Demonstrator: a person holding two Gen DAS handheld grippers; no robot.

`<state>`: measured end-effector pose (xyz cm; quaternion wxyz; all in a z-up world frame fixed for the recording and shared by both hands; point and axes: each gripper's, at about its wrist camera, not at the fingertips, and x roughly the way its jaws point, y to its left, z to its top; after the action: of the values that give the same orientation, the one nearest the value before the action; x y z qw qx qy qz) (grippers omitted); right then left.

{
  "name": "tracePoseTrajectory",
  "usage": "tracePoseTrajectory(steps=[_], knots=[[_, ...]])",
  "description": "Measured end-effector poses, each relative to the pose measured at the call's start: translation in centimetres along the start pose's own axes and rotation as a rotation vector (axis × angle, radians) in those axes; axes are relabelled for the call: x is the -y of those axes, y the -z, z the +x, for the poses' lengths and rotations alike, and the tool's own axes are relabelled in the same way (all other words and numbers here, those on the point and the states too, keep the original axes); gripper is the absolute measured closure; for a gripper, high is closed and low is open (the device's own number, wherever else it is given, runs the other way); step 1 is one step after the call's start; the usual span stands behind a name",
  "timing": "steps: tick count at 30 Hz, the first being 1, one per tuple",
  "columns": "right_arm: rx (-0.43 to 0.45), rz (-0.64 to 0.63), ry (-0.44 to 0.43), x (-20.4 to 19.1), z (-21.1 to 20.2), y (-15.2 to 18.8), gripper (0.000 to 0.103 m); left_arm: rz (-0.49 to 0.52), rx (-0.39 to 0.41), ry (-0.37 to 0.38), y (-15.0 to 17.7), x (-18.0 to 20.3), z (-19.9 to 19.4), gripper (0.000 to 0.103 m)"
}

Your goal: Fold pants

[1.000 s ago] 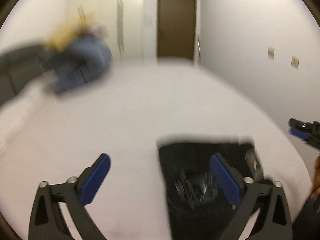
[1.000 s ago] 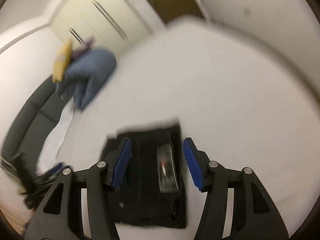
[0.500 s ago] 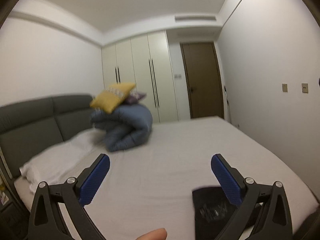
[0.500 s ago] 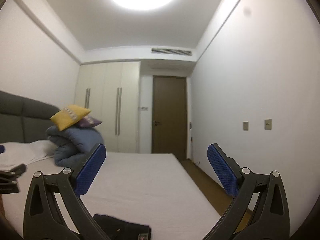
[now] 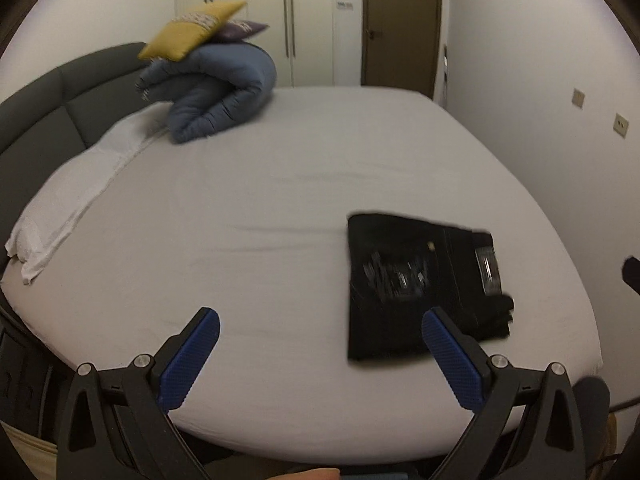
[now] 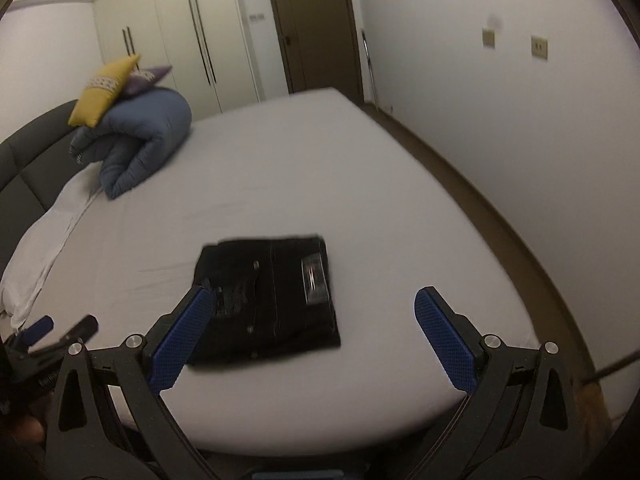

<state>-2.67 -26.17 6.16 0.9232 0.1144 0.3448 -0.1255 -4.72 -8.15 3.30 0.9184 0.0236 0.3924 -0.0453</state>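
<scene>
Black pants (image 5: 416, 284) lie folded into a compact rectangle on the white bed (image 5: 256, 208), near its front right part; a label shows on top. They also show in the right wrist view (image 6: 268, 300), in the lower middle. My left gripper (image 5: 320, 354) is open and empty, held above the bed's near edge, left of the pants. My right gripper (image 6: 316, 336) is open and empty, above the near edge, with its left fingertip in front of the pants' corner. The left gripper's tips (image 6: 60, 330) show at the lower left of the right wrist view.
A rolled blue duvet (image 5: 216, 92) with a yellow cushion (image 5: 192, 36) on top sits at the far left by the grey headboard (image 5: 48, 120). A white pillow (image 5: 68, 204) lies on the left. Wardrobe and brown door (image 5: 400, 24) stand behind; a wall runs on the right.
Both grippers swung up to face the room half a second ago and have tilted back down. They now sit farther back from the folded pants, both open.
</scene>
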Motion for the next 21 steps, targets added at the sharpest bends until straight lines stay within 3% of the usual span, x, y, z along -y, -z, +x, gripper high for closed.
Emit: tracePoseTrajectory(steps=[6, 14, 21], knots=[[-0.033, -0.038, 0.013, -2.5, 1.9, 3.2, 0.0, 0.024, -0.08, 0.019, 1.6, 1.6, 1.6, 0.0], [-0.072, -0.053, 0.02, -3.0, 5.6, 5.1, 0.0, 0.02, -0.102, 0.038, 1.7, 2.0, 2.8, 0.0], [-0.086, -0.071, 0.021, -3.3, 5.6, 5.2, 0.0, 0.016, -0.111, 0.036, 2.0, 2.2, 2.9, 0.0]])
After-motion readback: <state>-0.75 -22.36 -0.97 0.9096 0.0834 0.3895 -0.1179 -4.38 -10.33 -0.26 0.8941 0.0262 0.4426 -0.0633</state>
